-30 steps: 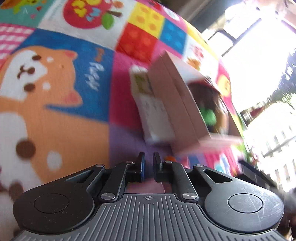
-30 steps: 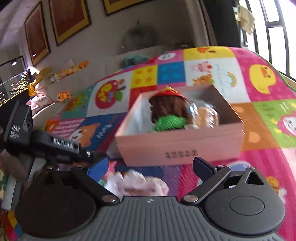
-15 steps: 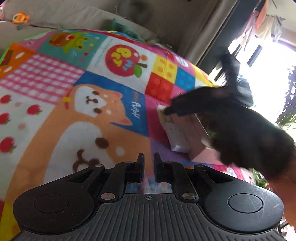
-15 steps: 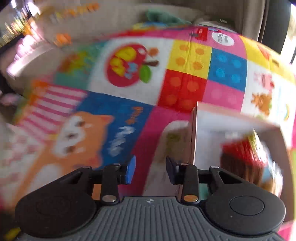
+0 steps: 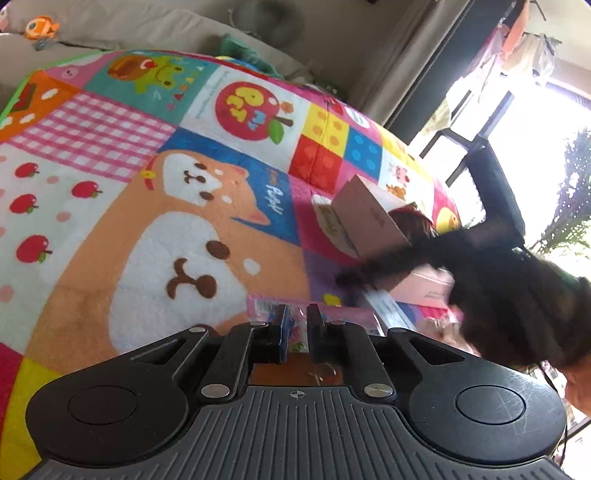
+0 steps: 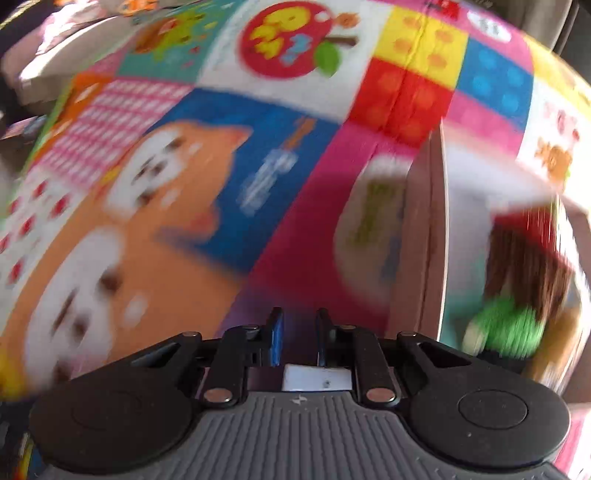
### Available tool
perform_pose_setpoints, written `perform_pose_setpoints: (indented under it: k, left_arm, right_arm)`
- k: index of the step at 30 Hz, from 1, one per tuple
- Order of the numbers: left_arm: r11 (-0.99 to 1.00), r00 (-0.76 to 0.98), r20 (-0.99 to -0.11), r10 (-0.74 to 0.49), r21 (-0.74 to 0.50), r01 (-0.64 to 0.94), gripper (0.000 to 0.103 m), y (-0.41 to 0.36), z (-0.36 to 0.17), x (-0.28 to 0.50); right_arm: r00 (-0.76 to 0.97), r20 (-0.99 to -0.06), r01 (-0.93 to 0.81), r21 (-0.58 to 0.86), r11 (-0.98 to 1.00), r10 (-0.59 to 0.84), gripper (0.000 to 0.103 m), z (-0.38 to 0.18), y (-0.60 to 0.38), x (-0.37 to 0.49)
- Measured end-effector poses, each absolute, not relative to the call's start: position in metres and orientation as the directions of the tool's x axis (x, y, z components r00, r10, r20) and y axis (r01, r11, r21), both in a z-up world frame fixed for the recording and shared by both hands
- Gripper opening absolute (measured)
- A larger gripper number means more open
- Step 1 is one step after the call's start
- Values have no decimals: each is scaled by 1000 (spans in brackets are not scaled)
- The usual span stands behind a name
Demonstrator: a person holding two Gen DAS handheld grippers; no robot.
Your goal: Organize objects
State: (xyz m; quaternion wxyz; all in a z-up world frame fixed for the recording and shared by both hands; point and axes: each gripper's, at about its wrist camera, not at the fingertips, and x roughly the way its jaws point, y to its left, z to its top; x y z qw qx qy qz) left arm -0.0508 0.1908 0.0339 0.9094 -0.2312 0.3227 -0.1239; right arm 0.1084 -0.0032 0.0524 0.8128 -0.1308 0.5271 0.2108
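Observation:
A pink cardboard box [image 5: 373,221] sits on the colourful play mat [image 5: 147,229], with a brown-haired doll [image 6: 524,273] inside it. A white packet [image 5: 327,221] leans against the box's left wall. My left gripper [image 5: 296,325] is nearly shut and empty, just above a pink flat packet [image 5: 332,317] on the mat. My right gripper [image 6: 298,332] is narrowly open and empty, left of the box; in the left wrist view it is a dark blur [image 5: 480,266] in front of the box. The right wrist view is motion-blurred.
A grey sofa [image 5: 147,26] with a small orange toy [image 5: 40,27] stands behind the mat. A bright window [image 5: 535,129] is at the right. A clear plastic strip [image 5: 388,306] lies by the box's near corner.
The right gripper has swung from in front of the box to its left side and narrowed its jaws. The left gripper has pulled back and now hovers over the pink packet.

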Motion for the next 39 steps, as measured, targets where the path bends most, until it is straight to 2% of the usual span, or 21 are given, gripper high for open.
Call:
perform_pose_setpoints:
  k: [4,7,9,10,16,18,21,22,24,27,30,32,35,37,39]
  left_arm:
    - [864,747,-543,-384,-496,84,11,181,31,-49]
    - [864,732,-544,-409,-488,120,11,172,33,-49]
    - [860,719,-540,-437,-484,160,11,163,34,-49]
    - [859,711,-540,-451,-480,180,11,158,35,-49]
    - [885,679,-586,-442,-406,226,11,126,41,-49]
    - [899,672,-608,-424,-372,231,11,119,43,-53]
    - [900,643,-631,-434,-335,280,11,115,48,-64]
    - [889,626,-632,-457,-332,315,11,113,50,-69]
    - [848,567,-633,-527,-345,403,11,106,53,-79]
    - [771,467,-641,-609,-340,538,11,81,54,-92]
    - [750,427,-674,-603,-296,591,14,49,48,-95]
    - [767,463,-664,-587,-271,582,16,37,46,-91]
    - [784,482,-665,-571,-268,560,16,27,43,-76]
    - [820,515,-687,-514,-217,529,24,20,38,-63]
    - [867,567,-711,-417,-123,483,22,16,34,-54]
  right_arm:
    - [360,-896,-494,56,868,262,17,56,-46,61]
    - [440,-824,-489,116,865,358,23,77,-91,36]
    - [521,-776,-443,110,890,356,42,88,-118,33]
    - [544,-765,-419,108,901,345,46,89,-128,36]
    - [595,-728,-326,170,930,342,48,74,-149,77]
    - [595,-710,-325,216,921,377,48,70,-148,84]
    - [581,-700,-392,208,896,416,50,69,-142,76]
    - [579,-691,-433,190,881,433,54,70,-141,68]
    - [592,-679,-498,113,859,433,74,71,-143,44]
    - [650,-688,-521,-96,848,322,75,58,-148,15]
    - [724,-678,-364,-227,903,122,75,41,-172,15]
    - [727,-683,-273,-188,943,74,75,41,-195,19]
    - [724,-680,-226,-76,971,115,75,50,-222,12]
    - [733,-667,-223,-50,974,134,75,54,-229,4]
    - [728,-659,-254,-1,967,190,75,60,-230,-5]
